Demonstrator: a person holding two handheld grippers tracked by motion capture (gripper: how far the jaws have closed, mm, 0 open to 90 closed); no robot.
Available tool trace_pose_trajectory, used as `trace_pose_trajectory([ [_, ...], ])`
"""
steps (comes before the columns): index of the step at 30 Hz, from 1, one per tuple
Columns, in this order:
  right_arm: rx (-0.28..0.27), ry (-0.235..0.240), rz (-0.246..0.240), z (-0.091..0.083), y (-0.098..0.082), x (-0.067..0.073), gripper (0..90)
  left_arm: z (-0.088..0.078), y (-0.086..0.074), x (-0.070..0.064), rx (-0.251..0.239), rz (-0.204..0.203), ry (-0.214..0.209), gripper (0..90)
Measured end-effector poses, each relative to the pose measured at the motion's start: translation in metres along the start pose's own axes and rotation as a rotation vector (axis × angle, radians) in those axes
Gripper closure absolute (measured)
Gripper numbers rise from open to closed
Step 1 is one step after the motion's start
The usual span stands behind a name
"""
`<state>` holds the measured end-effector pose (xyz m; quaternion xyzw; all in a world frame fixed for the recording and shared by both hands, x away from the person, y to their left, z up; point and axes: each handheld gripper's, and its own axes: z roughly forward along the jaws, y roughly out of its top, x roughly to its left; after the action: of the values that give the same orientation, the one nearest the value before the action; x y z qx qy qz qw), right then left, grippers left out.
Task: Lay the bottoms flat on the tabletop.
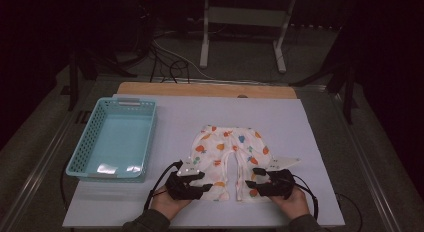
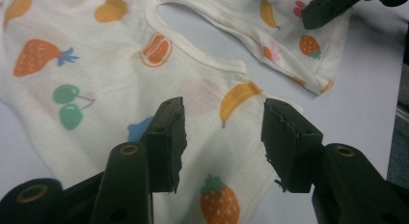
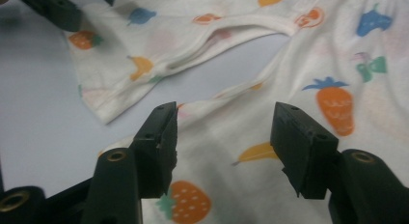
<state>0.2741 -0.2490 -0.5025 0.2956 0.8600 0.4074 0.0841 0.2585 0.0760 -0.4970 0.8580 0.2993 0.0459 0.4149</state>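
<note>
High view: shorts (image 1: 227, 157) lie between both grippers.

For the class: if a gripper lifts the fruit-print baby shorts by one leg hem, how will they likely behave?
The shorts are thin cloth lying flat with soft wrinkles, so they would probably droop and fold rather than hold shape. They look light, so one pinch by the open left gripper should lift them. On the smooth white table cover, a push would likely bunch them.

1 fruit-print shorts (image 1: 231, 159), 1 blue basket (image 1: 114, 139), 2 grippers.
</note>
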Motion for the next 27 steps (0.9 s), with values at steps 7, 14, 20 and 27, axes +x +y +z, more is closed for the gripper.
trace_pose_trajectory([
  [7, 0.008, -0.015, 0.024, 0.0, 0.008, -0.02, 33.2, -0.004, -0.003, 0.0, -0.015, -0.02, 0.009, 44.2],
  [14, 0.005, 0.01, 0.019, 0.001, 0.023, -0.035, 32.0, -0.005, -0.006, -0.001, -0.024, -0.052, 0.033, 37.9],
  [20, 0.008, 0.016, 0.015, 0.007, 0.039, -0.048, 28.9, -0.008, -0.006, -0.001, -0.04, -0.078, 0.049, 33.7],
  [27, 0.016, 0.037, 0.01, 0.016, 0.053, -0.053, 27.8, -0.013, -0.006, -0.003, -0.051, -0.083, 0.07, 32.8],
])
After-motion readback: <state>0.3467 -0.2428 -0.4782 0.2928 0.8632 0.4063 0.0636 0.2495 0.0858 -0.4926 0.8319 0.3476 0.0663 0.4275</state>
